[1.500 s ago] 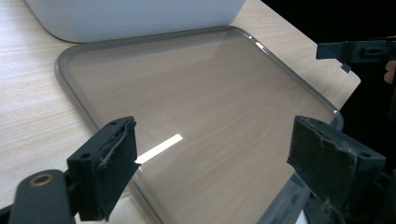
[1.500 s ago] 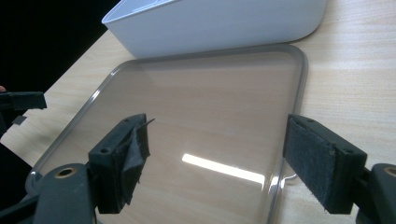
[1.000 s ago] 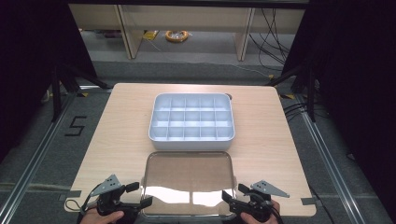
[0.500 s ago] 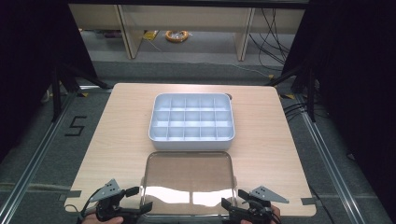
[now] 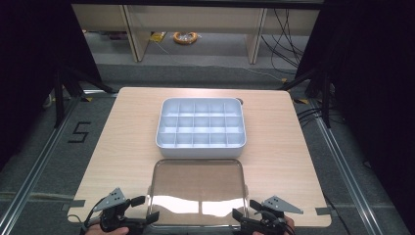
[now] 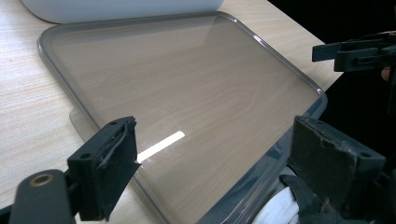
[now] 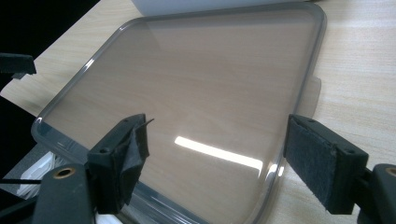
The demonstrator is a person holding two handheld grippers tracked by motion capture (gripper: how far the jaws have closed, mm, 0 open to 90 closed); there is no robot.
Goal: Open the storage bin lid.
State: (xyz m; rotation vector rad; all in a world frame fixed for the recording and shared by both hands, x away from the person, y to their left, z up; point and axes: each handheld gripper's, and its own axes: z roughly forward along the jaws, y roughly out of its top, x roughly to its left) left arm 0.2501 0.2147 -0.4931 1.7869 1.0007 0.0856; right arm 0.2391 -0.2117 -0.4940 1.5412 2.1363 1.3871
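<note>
A clear lid (image 5: 196,193) lies flat on the wooden surface (image 5: 122,137) just in front of a white divided tray (image 5: 201,123), its near edge at the surface's near edge. The left gripper (image 5: 142,209) hovers at the lid's near left corner with jaws spread wide and holding nothing. The right gripper (image 5: 247,211) sits at the lid's near right corner, its jaws likewise spread and empty.
</note>
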